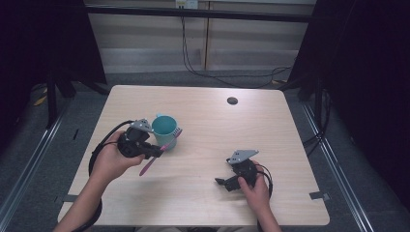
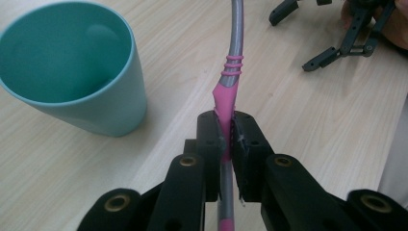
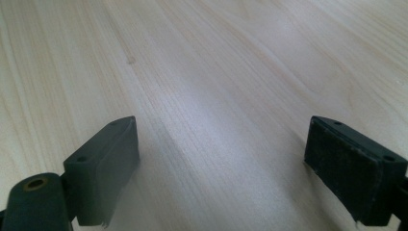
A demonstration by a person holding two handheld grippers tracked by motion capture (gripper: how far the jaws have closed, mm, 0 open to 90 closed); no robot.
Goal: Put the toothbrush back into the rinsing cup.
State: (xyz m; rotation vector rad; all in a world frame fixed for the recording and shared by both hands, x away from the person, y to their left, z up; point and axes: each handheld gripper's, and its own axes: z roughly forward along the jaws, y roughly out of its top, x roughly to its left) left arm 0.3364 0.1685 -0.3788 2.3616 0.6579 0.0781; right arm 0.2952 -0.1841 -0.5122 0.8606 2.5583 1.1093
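While the wooden table (image 1: pixel 203 193) carries the whole scene, one teal cup (image 1: pixel 165 126) stands upright on its left half, mouth open to the ceiling. Two forearms enter from the near edge. The left hand (image 1: pixel 110 162) is raised and angled inward, so that the left gripper (image 1: pixel 155 152) points toward the cup; its jaws are clamped on the pink part of one pink-and-grey toothbrush (image 1: pixel 159 152). This toothbrush slants just beside the cup, its upper end by the rim and its lower end hanging out below the jaws. The right hand (image 1: pixel 254 186) rests low on the table, well apart from the cup, and the right gripper (image 1: pixel 223 183) points leftward with its jaws spread wide over bare wood.
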